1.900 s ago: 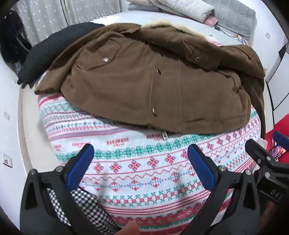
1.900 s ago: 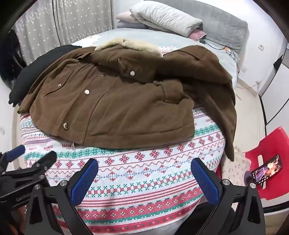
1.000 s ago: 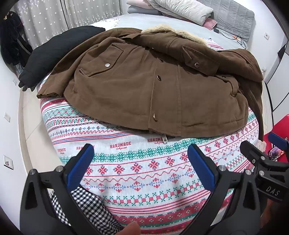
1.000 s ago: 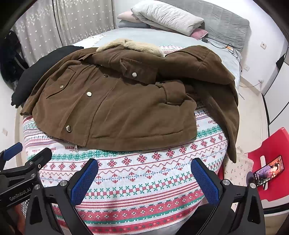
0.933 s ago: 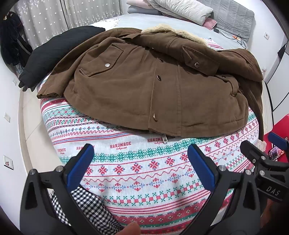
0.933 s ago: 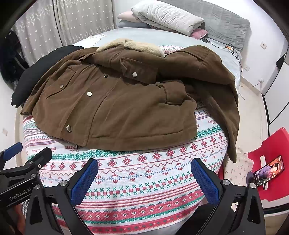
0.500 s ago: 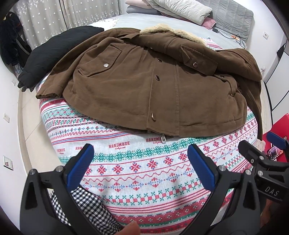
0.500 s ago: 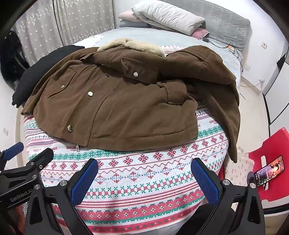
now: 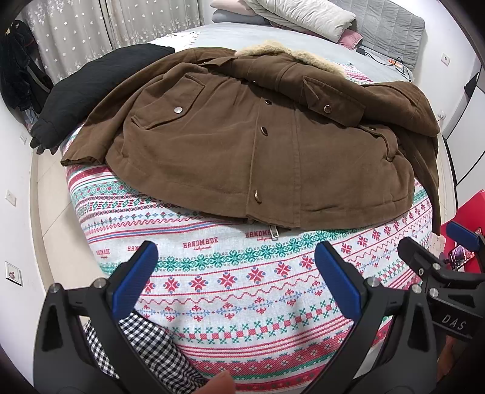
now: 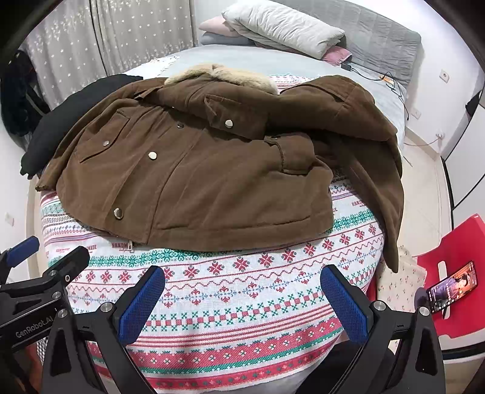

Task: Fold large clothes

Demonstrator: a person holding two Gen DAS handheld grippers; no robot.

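The blue-padded fingers (image 9: 135, 282) of the left gripper (image 9: 236, 282) are spread wide apart and hold nothing; they hover above the near edge of a white bedspread with red and green knitted-style bands (image 9: 242, 291). The right gripper (image 10: 242, 300) has its blue pads (image 10: 342, 303) just as widely parted and is also empty, poised over the same bedspread (image 10: 242, 300) a little further to the right. Each gripper shows at the side edge of the other's view.

A large brown corduroy jacket with a pale fleece collar and metal snap buttons (image 9: 257, 136) lies face up across the middle of the bed, beyond both grippers and apart from them. Its front is closed, the collar points toward the far end, and the hem with a metal zip pull (image 9: 274, 232) faces the grippers. In the right wrist view the jacket (image 10: 212, 169) has its right sleeve draped over the bed's edge.

A black padded garment (image 9: 91, 91) lies beside the jacket's left sleeve. Grey-white folded pillows (image 10: 282, 27) are stacked at the head of the bed. A red plastic chair (image 10: 460, 242) stands beside the bed with a lit smartphone (image 10: 451, 286) resting on it. Black-and-white checked cloth (image 9: 145, 348) shows beneath the left gripper.
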